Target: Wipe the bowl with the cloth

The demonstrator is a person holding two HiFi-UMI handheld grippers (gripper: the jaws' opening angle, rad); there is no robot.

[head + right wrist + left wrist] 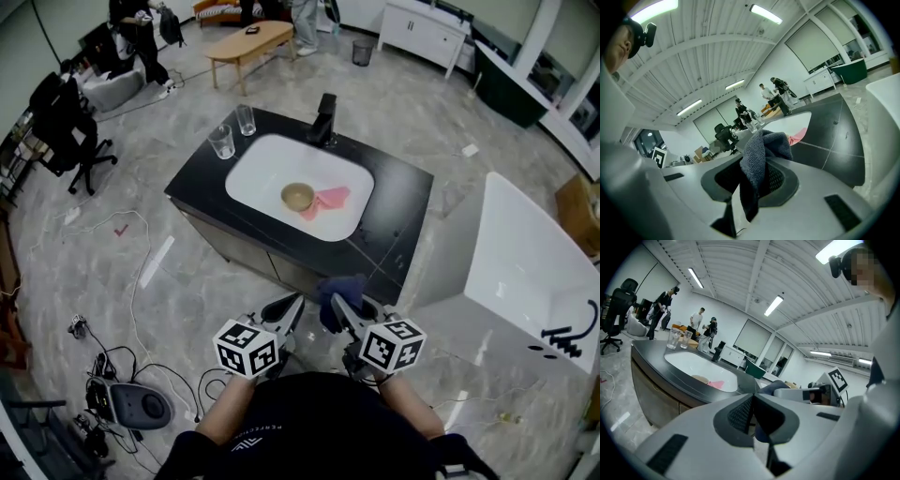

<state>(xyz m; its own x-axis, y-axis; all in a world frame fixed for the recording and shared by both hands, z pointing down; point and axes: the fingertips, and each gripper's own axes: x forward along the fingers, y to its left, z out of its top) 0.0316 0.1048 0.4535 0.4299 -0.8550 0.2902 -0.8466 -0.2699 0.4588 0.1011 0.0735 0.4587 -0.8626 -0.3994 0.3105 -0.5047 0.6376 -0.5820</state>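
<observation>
Right gripper (339,309) pinches the dark cloth (342,289). Left gripper (292,306) is pressed together on nothing. Both are on the near side of the sink (272,164), well apart from it. Bowl (297,196) sits upright in the sink's middle, a pink rag (328,200) just beside it. Judged: cloth is in hand, but the reach to the sink and all the wiping are left.

Quantities on the counter: one bowl (298,196), one pink cloth (330,199), one dark blue cloth (339,298), two glasses (221,142) (246,119), one faucet (324,118), one sink (272,155).
</observation>
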